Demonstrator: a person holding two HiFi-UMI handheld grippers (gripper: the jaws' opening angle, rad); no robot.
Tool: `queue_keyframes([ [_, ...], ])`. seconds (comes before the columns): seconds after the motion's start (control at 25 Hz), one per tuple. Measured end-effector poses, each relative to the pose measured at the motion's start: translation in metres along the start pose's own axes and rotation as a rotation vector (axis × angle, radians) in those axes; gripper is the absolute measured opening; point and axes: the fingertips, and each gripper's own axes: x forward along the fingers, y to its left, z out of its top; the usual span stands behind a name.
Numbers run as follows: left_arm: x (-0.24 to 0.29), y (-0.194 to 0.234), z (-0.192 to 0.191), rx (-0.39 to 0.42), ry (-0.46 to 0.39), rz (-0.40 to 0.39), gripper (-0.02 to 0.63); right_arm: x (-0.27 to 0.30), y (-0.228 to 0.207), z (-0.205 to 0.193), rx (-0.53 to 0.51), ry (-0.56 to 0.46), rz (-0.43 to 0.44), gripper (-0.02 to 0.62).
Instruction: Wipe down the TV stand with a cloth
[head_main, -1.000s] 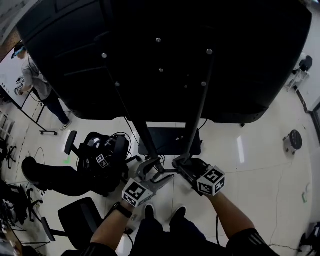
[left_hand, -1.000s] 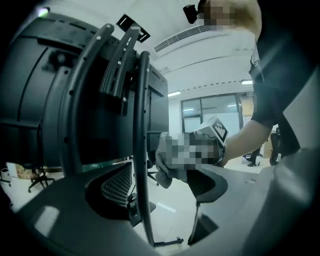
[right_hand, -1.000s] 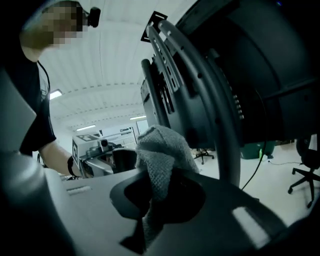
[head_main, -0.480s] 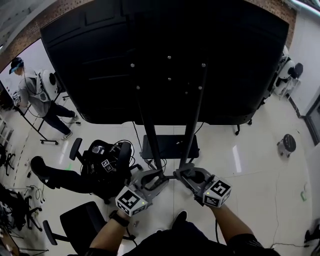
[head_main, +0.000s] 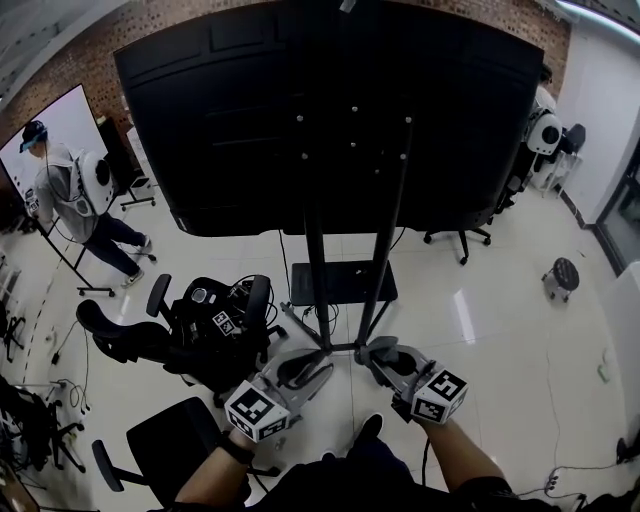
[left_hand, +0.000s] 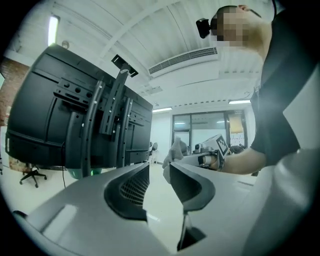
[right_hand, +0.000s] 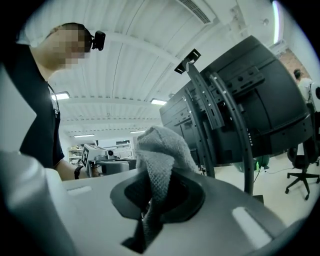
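I find my right gripper (right_hand: 159, 192) pinching the grey cloth (right_hand: 161, 150), a tuft left proud to serve as wiping face, and my left gripper (left_hand: 160, 170) pressed together, empty, both near the TV stand (head_main: 318, 270), wiping not yet begun.

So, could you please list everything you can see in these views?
TV: one, black, back towards us, on the stand.
TV stand: one, black, two poles and base shelf, floor centre.
cloth: one, grey, in the right hand-held gripper.
office chairs: several, black, floor left.
stool: one, dark, floor right.
whiteboard: one, white, far left.
other person: one, grey top, by the whiteboard.
left hand-held gripper: one, grey, jaws together, empty.
right hand-held gripper: one, grey, shut on the cloth.
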Motion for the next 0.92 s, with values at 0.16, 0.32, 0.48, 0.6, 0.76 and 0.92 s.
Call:
queue_keyframes([
  [0.16,-0.023,-0.018,0.006,0.015,-0.014,0.0,0.215,-0.016,0.029,-0.001,-0.006,-0.002,-0.015,0.025],
  [0.32,-0.033,-0.033,0.01,0.064,-0.032,-0.001,0.258,-0.03,0.046,0.006,-0.023,-0.007,-0.015,0.025],
  [0.48,-0.036,-0.047,0.019,0.068,-0.054,0.002,0.282,-0.039,0.056,0.008,-0.028,-0.003,0.002,0.025],
  [0.6,-0.036,-0.056,0.023,0.063,-0.069,0.007,0.287,-0.045,0.062,0.011,-0.038,0.0,0.015,0.025],
  [0.76,-0.031,-0.065,0.022,0.082,-0.073,0.011,0.288,-0.054,0.067,0.014,-0.046,-0.004,0.028,0.025],
  [0.92,-0.027,-0.073,0.023,0.098,-0.083,0.018,0.29,-0.068,0.065,0.012,-0.037,-0.005,0.026,0.025],
])
